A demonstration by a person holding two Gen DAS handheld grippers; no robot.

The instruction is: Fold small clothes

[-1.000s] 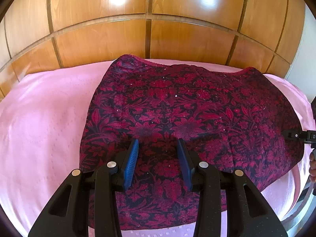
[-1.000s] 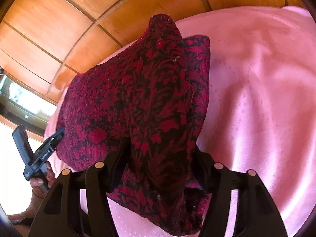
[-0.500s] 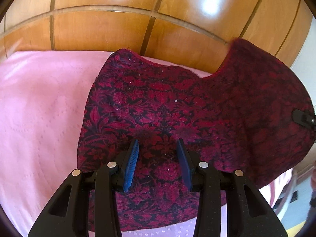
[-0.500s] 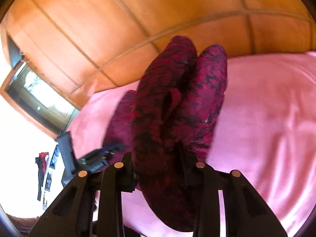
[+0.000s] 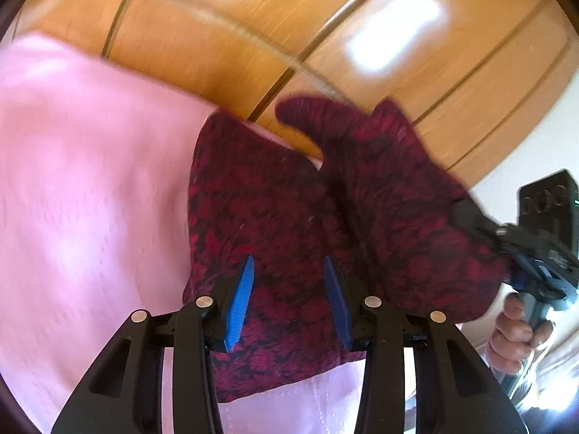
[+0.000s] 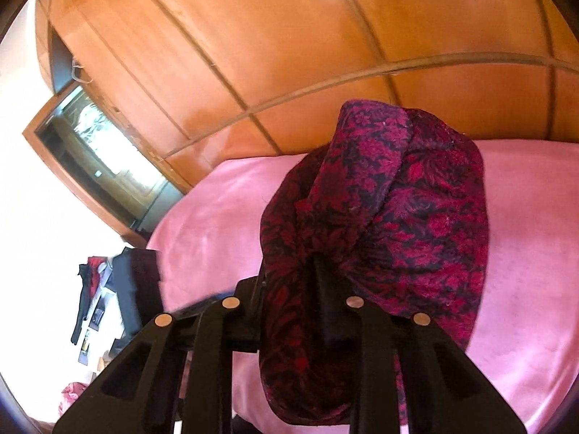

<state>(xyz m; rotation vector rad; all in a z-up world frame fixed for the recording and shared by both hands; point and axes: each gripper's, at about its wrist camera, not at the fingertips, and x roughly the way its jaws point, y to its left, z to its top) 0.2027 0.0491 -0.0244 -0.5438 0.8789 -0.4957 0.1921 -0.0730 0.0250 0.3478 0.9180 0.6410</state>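
Observation:
A dark red floral garment [image 5: 275,217] lies on a pink bedspread [image 5: 90,199]. My left gripper [image 5: 288,260] hangs just over its near part. The blue pads [image 5: 240,296] stand apart and open, with cloth only beneath them. At the right, my right gripper [image 5: 466,213], held by a hand [image 5: 514,329], has the garment's right side raised and folded over. In the right wrist view the garment [image 6: 416,224] bunches between the jaws of the right gripper [image 6: 289,271], which are closing on it. Cloth drapes over and hides the left finger.
Glossy wooden panels [image 5: 217,54] rise right behind the bed. In the right wrist view a wood-framed glass opening [image 6: 101,144] is at the left, with dark clothes [image 6: 87,289] below it. The pink bedspread [image 6: 524,271] stretches to the right of the garment.
The right gripper has risen with the garment's right side, lifting it off the bed and over toward the left, and its jaws have narrowed on the cloth. The left gripper has shifted and rolled, its pads unchanged.

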